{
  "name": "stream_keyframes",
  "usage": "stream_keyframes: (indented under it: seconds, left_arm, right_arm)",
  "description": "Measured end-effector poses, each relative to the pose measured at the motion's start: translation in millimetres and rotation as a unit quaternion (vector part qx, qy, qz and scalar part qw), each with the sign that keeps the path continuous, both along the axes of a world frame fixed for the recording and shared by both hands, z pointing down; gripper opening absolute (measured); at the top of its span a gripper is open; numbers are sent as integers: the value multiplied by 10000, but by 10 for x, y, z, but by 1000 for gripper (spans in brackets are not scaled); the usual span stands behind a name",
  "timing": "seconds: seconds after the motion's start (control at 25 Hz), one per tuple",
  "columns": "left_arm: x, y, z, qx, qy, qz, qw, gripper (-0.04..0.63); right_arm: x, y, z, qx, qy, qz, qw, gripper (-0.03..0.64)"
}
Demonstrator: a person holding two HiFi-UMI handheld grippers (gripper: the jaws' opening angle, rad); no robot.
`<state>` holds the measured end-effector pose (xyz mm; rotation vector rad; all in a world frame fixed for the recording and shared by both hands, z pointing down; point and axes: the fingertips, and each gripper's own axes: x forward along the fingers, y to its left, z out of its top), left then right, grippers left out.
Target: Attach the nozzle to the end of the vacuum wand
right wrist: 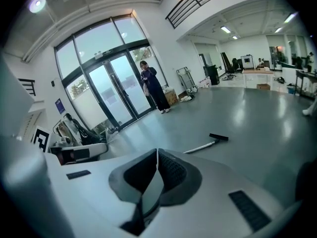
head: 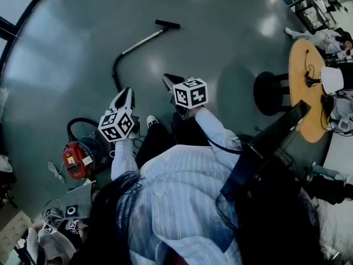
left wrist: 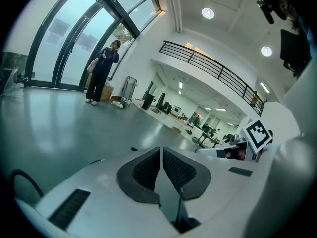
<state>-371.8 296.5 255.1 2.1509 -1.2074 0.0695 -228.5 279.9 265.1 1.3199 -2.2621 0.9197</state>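
Observation:
The silver vacuum wand [head: 144, 40] lies on the grey floor ahead, with a black hose [head: 116, 70] curving back to the red vacuum [head: 77, 158] at the left. The black flat nozzle [head: 167, 24] sits at the wand's far tip; the right gripper view shows the wand [right wrist: 200, 147] and the nozzle [right wrist: 218, 137] the same way. My left gripper [head: 128, 91] and right gripper [head: 167, 79] hang side by side in the air, well short of the wand. Both are shut with nothing between the pads [left wrist: 148, 168] [right wrist: 171, 170].
A round wooden table [head: 304, 87] with a dark stool [head: 269, 93] beside it stands at the right. A person [right wrist: 152, 89] stands by the glass doors far off. Cables and small gear lie on the floor near the vacuum [head: 55, 173].

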Motion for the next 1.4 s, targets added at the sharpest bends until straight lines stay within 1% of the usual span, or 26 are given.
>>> stream_keyframes:
  seconds: [0.24, 0.36, 0.48, 0.68, 0.84, 0.92, 1.12, 1.4]
  left_arm:
    - [427, 314, -178, 134, 172, 139, 9997, 21]
    - [761, 474, -257, 170, 200, 170, 9995, 21]
    - [1154, 695, -354, 188, 178, 159, 9995, 21]
    - [1777, 1158, -428, 193, 160, 52, 9997, 21]
    - [2161, 1489, -396, 123, 271, -102, 9995, 21]
    - [2323, 1624, -396, 118, 260, -138, 9995, 21]
    - [2588, 1854, -404, 111, 82, -109, 9998, 21]
    - [2602, 1962, -380, 104, -81, -157, 9998, 21]
  right_arm:
    - [287, 398, -67, 43, 77, -81, 9999, 15]
    - [533, 622, -102, 152, 256, -279, 9992, 15]
    - [886, 921, -137, 284, 498, -494, 9971, 15]
    - [1536, 1376, -148, 265, 322, -505, 9979, 15]
    - [1945, 1618, -141, 288, 314, -602, 9973, 15]
    - [2097, 1715, -155, 298, 254, -652, 9971, 15]
    - [2317, 1860, -183, 319, 145, -740, 9966, 15]
    - [2306, 1878, -214, 388, -3, -807, 9960, 15]
